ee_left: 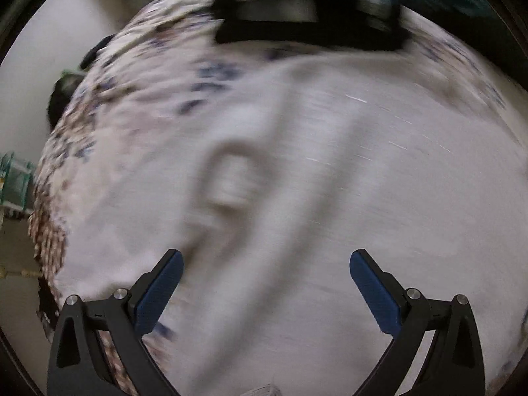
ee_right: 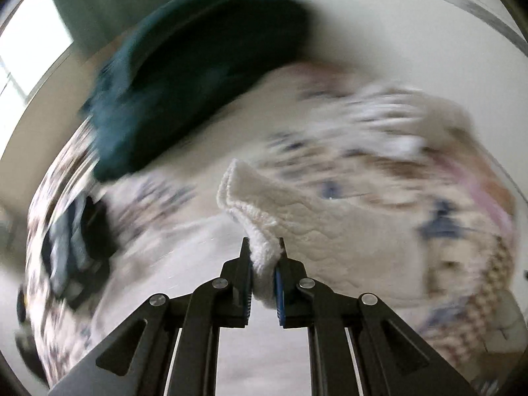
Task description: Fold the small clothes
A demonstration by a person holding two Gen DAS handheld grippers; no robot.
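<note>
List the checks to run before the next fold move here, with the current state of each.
1. Right claw shut on the cream garment: ok.
2. Left claw open with nothing between its fingers: ok.
3. White cloth under the left claw lies flat: not ok, ridges show.
4. Teal garment apart from the cream garment: ok.
5. Sharp view for placement: not ok, both views blurred.

Garment lies flat on the bedspread. Clothes stack sits beyond the garment's far edge. Right view: cloth in front of the garment, pillow behind it on the bedspread.
</note>
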